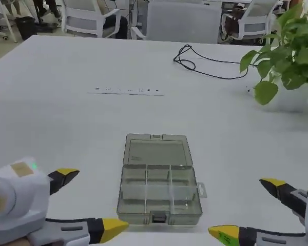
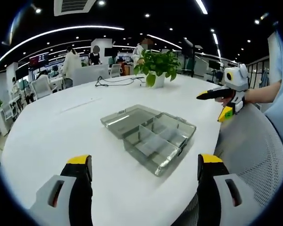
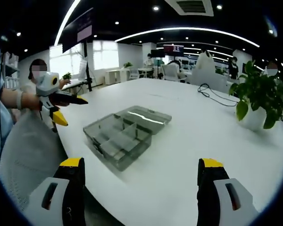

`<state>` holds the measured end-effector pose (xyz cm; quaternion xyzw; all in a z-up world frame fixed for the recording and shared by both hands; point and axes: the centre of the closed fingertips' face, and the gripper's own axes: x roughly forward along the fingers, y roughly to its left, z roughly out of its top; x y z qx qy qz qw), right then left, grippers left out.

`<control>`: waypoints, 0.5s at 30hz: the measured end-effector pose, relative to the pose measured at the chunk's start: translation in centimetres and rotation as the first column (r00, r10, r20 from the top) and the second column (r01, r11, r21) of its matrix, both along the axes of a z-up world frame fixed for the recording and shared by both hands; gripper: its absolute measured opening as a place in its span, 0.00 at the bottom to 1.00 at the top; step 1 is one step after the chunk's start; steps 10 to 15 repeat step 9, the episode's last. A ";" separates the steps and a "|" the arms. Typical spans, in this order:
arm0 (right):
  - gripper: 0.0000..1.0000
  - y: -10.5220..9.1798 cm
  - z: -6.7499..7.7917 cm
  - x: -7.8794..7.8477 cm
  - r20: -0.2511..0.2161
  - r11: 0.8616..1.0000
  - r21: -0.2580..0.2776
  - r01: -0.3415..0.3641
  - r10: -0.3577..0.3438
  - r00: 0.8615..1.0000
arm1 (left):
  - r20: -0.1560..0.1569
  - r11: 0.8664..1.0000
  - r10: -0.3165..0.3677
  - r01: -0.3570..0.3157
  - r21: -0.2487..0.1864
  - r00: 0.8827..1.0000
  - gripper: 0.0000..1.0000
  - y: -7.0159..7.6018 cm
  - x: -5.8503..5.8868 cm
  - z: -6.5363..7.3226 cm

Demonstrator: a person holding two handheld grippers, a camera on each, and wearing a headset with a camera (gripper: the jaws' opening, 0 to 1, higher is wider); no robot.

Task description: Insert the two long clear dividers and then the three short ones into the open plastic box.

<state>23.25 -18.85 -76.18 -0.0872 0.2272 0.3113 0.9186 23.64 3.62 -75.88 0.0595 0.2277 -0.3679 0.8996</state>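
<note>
The smoky clear plastic box (image 1: 159,197) lies open near the table's front edge, its lid (image 1: 156,151) folded flat on the far side. Clear dividers (image 1: 158,184) stand inside and split it into several compartments. My left gripper (image 1: 91,201) is open to the left of the box, holding nothing. My right gripper (image 1: 248,207) is open to the right of it, also holding nothing. In the left gripper view the box (image 2: 153,136) sits beyond the open gripper (image 2: 144,162), with the right gripper (image 2: 216,104) further off. In the right gripper view the box (image 3: 118,136) lies ahead of the open gripper (image 3: 139,165), and the left gripper (image 3: 70,108) is off to the left.
A potted green plant (image 1: 285,51) stands at the back right. A black cable (image 1: 205,64) loops across the far table. A thin row of small marks (image 1: 126,91) lies mid-table. White chairs (image 1: 87,18) line the far side. People stand in the background.
</note>
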 end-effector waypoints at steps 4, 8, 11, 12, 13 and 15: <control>1.00 0.4 0.3 -0.1 0.010 1.000 0.026 -0.012 0.012 1.000 | 0.011 1.000 0.013 -0.013 0.008 1.000 0.95 0.5 0.1 0.1; 1.00 0.6 0.0 -0.2 -0.005 0.999 0.032 -0.021 0.021 1.000 | 0.011 1.000 0.023 -0.023 -0.003 1.000 0.95 0.6 0.2 0.2; 1.00 0.7 -0.1 -0.2 -0.009 0.999 0.030 -0.022 0.022 1.000 | 0.011 1.000 0.025 -0.025 -0.005 1.000 0.95 0.7 0.2 0.2; 1.00 0.7 -0.1 -0.2 -0.009 0.999 0.030 -0.022 0.022 1.000 | 0.011 1.000 0.025 -0.025 -0.005 1.000 0.95 0.7 0.2 0.2; 1.00 0.7 -0.1 -0.2 -0.009 0.999 0.030 -0.022 0.022 1.000 | 0.011 1.000 0.025 -0.025 -0.005 1.000 0.95 0.7 0.2 0.2; 1.00 0.7 -0.1 -0.2 -0.009 0.999 0.030 -0.022 0.022 1.000 | 0.011 1.000 0.025 -0.025 -0.005 1.000 0.95 0.7 0.2 0.2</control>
